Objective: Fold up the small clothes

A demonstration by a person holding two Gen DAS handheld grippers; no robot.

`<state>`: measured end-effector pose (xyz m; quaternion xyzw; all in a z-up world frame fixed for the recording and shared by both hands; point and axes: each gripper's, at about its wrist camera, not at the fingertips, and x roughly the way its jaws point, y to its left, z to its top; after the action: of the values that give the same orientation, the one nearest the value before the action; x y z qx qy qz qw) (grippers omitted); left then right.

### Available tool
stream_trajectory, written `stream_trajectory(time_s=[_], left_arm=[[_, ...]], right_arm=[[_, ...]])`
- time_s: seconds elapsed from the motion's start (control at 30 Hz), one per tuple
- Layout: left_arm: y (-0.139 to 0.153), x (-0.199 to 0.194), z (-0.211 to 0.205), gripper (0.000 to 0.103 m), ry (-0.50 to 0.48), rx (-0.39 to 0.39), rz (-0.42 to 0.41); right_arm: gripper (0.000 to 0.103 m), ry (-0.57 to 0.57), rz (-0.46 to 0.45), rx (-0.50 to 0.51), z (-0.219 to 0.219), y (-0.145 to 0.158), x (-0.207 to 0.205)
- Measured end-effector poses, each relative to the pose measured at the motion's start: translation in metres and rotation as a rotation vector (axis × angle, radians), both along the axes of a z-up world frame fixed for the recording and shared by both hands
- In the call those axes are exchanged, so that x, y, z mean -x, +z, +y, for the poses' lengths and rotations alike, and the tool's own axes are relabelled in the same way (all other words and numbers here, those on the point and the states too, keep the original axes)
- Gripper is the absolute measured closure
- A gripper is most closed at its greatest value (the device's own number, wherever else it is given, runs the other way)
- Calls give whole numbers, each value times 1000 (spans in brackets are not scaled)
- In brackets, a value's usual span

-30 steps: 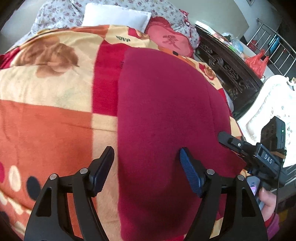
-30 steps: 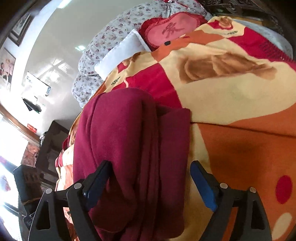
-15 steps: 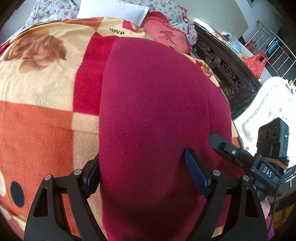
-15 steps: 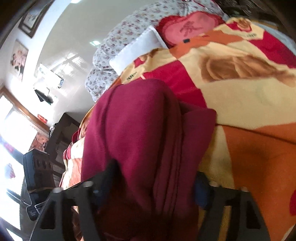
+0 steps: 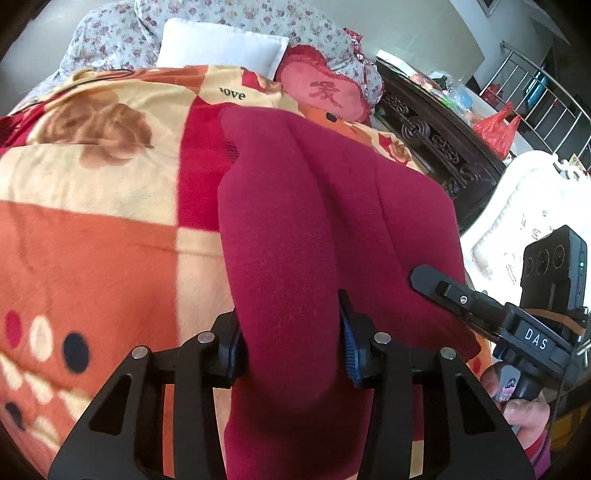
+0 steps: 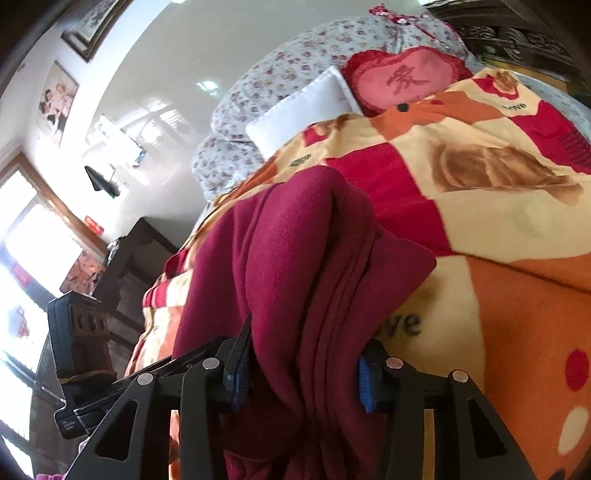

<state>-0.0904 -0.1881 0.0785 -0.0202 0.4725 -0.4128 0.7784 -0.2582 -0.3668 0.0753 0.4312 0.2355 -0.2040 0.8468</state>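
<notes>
A dark red fleece garment [image 5: 325, 221] lies folded on the patterned blanket [image 5: 92, 240] on the bed. My left gripper [image 5: 291, 347] is shut on its near edge, fabric bunched between the blue pads. My right gripper [image 6: 301, 369] is shut on a thick bundle of the same garment [image 6: 306, 258], which shows several layered folds. The right gripper also shows at the right of the left wrist view [image 5: 480, 306], at the garment's right edge. The left gripper shows at the left edge of the right wrist view [image 6: 85, 350].
A white pillow [image 5: 221, 48], a red heart cushion [image 5: 325, 92] and a floral quilt [image 5: 258, 18] lie at the bed's head. A dark carved wooden bed frame [image 5: 436, 140] and a white seat [image 5: 517, 206] stand to the right.
Both grippers moved onto the garment's near edge and closed on it. The fabric has bunched into ridges and lifted a little off the blanket.
</notes>
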Motion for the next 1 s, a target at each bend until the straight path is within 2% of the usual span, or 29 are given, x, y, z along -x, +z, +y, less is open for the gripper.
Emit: stream_trajectory(time_s=[0.17,0.43,0.53,0.6,0.7,0.8,1.0], left_arm=[[6,19,39,61,27,-31,20],[-2,56,88,61,62,-113,21],[-17,64,93,61,63,-143,45],[-26,68,92,61,63,-169,28],[-22,73,93,58,66,-177,7],[-18,73,93,58,71,-204,0],[-10,75,99,57,111,-208,-15]], right_arm=[[59,64,-10,-42,34,3,-1],[59,144,1,-108,80,-15,-11],[58,134,66,-134,85,-33,-13],[52,104,108,-159,82,-43,-8],[50,80,135,-119,83,-33,1],[50,75,162,-24,88,-9,7],[52,177,134,152,119,35,-7]])
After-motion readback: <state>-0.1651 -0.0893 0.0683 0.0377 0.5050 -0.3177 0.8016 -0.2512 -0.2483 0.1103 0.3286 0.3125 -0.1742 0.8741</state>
